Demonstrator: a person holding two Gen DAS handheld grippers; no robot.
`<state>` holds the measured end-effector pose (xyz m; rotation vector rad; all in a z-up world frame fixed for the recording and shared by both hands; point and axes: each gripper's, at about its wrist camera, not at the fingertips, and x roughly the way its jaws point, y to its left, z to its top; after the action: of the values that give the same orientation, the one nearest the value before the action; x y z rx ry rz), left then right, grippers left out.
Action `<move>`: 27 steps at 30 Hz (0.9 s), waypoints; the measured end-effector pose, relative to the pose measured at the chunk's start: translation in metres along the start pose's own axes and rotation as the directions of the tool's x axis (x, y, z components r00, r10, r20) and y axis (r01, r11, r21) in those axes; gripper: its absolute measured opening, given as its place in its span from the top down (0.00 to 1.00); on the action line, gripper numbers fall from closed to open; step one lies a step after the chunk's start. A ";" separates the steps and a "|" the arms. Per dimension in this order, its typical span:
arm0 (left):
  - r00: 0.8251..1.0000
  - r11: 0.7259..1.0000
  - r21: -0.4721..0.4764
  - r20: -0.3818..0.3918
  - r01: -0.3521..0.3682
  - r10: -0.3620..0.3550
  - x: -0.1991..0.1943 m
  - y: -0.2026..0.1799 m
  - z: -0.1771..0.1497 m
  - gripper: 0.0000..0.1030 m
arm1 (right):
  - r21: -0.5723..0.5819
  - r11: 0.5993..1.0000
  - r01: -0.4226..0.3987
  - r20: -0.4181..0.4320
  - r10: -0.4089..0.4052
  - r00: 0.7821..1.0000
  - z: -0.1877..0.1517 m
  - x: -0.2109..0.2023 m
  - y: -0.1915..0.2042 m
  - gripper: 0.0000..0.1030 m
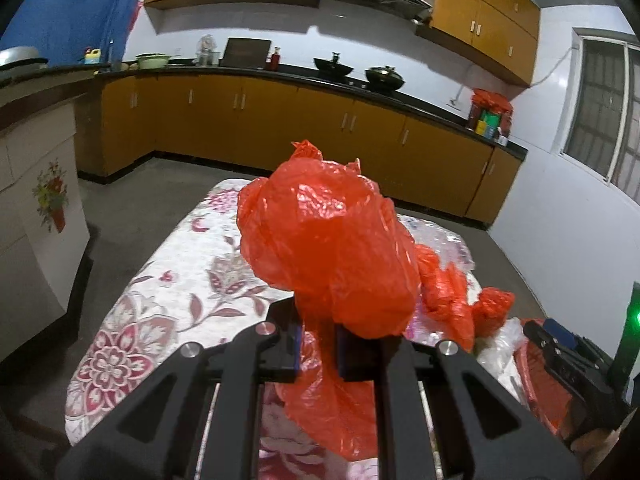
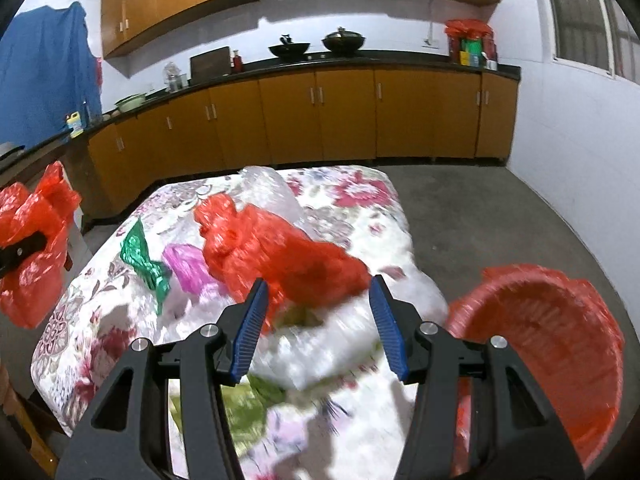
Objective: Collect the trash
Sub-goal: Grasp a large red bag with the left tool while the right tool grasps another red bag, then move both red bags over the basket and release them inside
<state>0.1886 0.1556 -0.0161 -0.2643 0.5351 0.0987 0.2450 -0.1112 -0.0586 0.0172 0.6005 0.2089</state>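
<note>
My left gripper [image 1: 318,350] is shut on a crumpled red plastic bag [image 1: 328,248] and holds it above the floral tablecloth [image 1: 168,280]; the bag also shows at the left of the right wrist view [image 2: 32,240]. My right gripper [image 2: 316,312] is open, its blue pads [image 2: 250,332] spread just in front of another red bag [image 2: 280,256] on the table. A green wrapper [image 2: 140,256], a pink wrapper [image 2: 186,266], a clear plastic bag [image 2: 272,192] and white plastic [image 2: 320,356] lie around it. A red basket [image 2: 548,352] stands at the table's right edge.
Orange kitchen cabinets [image 2: 320,116] with a black counter run along the far wall, with woks [image 2: 344,42] on the stove. A white cabinet with a flower sticker [image 1: 44,208] stands left of the table. Grey floor [image 2: 500,216] surrounds the table.
</note>
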 end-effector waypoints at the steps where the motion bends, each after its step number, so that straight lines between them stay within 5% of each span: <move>1: 1.000 1.000 -0.004 -0.002 -0.005 0.005 0.000 0.003 0.000 0.87 | -0.006 1.000 -0.004 0.002 0.004 1.000 0.003 0.003 0.003 0.48; 9: 0.999 0.998 -0.042 -0.029 -0.037 0.036 0.007 0.025 -0.003 0.87 | -0.078 0.997 -0.001 -0.016 0.000 1.000 0.017 0.040 0.023 0.49; 13: 0.998 0.998 -0.047 -0.041 -0.040 0.038 0.011 0.029 -0.005 0.87 | -0.083 0.997 -0.008 -0.064 0.002 0.998 0.012 0.054 0.021 0.84; 15: 0.998 0.998 -0.047 -0.044 -0.041 0.039 0.012 0.030 -0.006 0.87 | -0.072 0.997 -0.014 -0.061 0.010 0.998 0.012 0.053 0.019 0.90; 27: 0.999 1.000 -0.025 -0.033 -0.016 0.015 0.007 0.021 -0.004 0.87 | -0.009 0.993 -0.117 0.083 0.117 0.990 0.040 0.007 0.008 0.93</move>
<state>0.1894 0.1752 -0.0274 -0.2867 0.5685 0.1167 0.2722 -0.0997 -0.0287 0.0568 0.5159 0.3216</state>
